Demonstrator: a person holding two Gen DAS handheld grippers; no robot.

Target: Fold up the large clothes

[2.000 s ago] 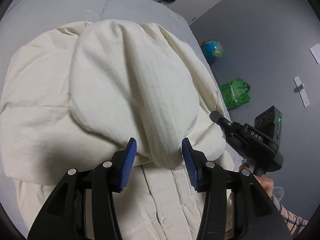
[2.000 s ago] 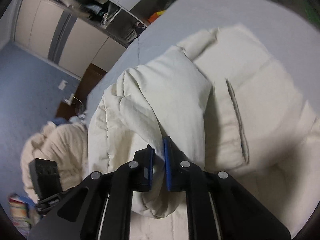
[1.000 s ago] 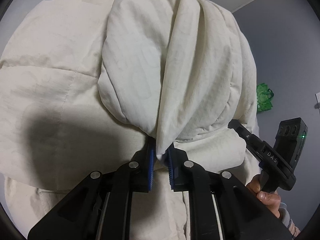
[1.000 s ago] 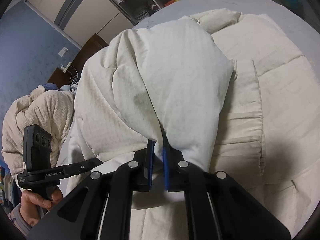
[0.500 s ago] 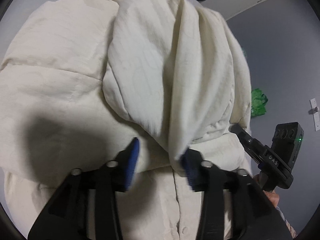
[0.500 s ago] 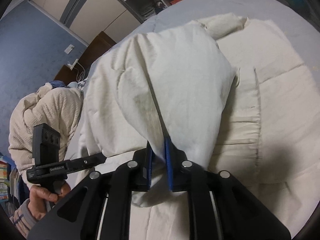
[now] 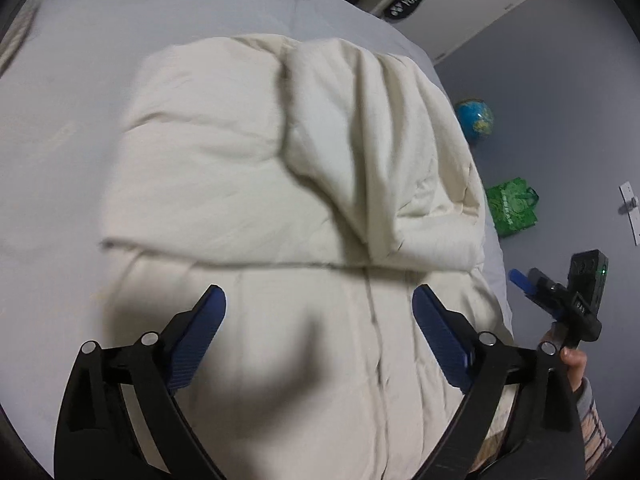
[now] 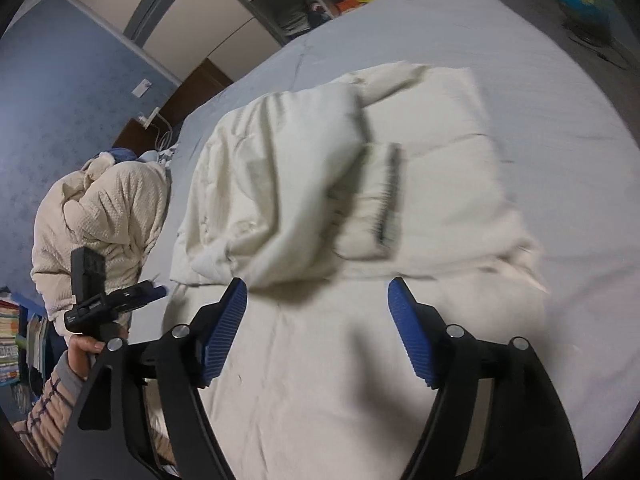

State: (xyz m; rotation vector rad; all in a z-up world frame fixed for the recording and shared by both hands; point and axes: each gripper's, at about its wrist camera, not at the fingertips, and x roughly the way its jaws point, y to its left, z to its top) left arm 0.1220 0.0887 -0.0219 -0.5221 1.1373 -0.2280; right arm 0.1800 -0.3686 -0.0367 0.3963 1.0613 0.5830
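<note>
Step in hand: fold of the hood onto the body judged just laid – padded cream-white quilted coat [image 7: 248, 184] lying flat, hood section [image 7: 360, 128] draped over its upper part.
Left gripper [image 7: 318, 334]: blue-padded fingers spread wide apart, holding nothing, poised above the lower front of the coat near the button placket.
Right gripper [image 8: 316, 322]: fingers likewise wide apart and empty, hovering over the coat's lower panel.
Location of garment: centred on the pale grey bed sheet [image 7: 80, 80], collar end away from both cameras, hem end nearest.
Next move – judgement: grasp of two matching points on the hem or side edges, then a lift and carry toward the collar; puffy filling likely to spring back, so firm bite and flat lay-down advised.
Surface: broad, smooth bed with bare margin on both sides of the coat.
Room: grey-blue walls; blue globe [image 7: 474, 117] and green bag [image 7: 512, 206] on the floor; second cream textured garment [image 8: 104, 220] heaped at the bed's edge; open shelving behind.
</note>
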